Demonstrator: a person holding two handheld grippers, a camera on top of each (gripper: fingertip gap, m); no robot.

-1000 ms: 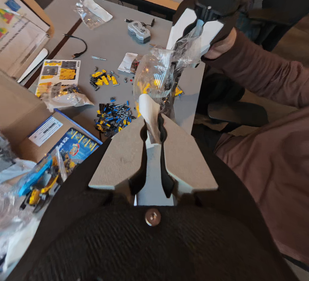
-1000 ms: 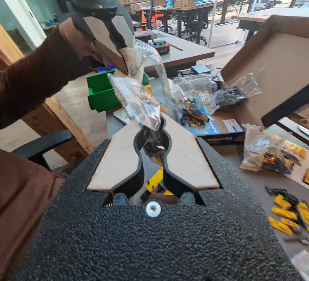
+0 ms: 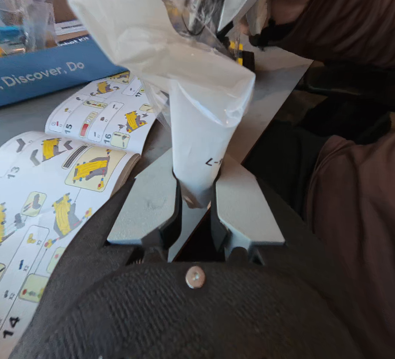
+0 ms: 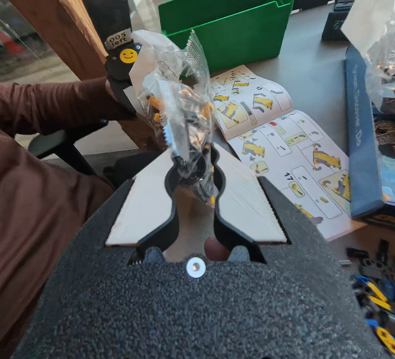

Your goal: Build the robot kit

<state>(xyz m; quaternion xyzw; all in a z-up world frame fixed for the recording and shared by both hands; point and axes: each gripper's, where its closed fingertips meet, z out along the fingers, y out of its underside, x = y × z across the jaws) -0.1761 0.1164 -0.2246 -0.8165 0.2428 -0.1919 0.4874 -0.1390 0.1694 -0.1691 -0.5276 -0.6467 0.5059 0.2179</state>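
A grey table (image 4: 310,53) is carrying an open instruction booklet (image 4: 284,152) lying flat, a green bin (image 4: 235,19) standing behind it near the table's far edge, and a blue box (image 4: 361,135) sitting just beside the booklet; loose yellow, black and blue building pieces (image 4: 376,297) are lying near the right wrist view's lower right corner. A wooden post (image 4: 57,13) and a black chair (image 4: 64,145) are standing off the table's edge, where bare floor is showing. In the left wrist view the table edge (image 3: 275,120) is running diagonally past the gripper, with a brown sleeve (image 3: 352,199) filling the space beyond it. The left gripper (image 3: 195,174) is pinching the white paper end of a clear plastic bag (image 3: 162,45), its fingers pressing in on the rolled paper from both sides. The right gripper (image 4: 193,156) is clamping the other end of the bag (image 4: 183,113), the fingers closing on crumpled film with small yellow and black parts inside. The bag is hanging in the air above the table's near edge, stretching lengthwise between the two grippers, its long axis running from one gripper to the other.
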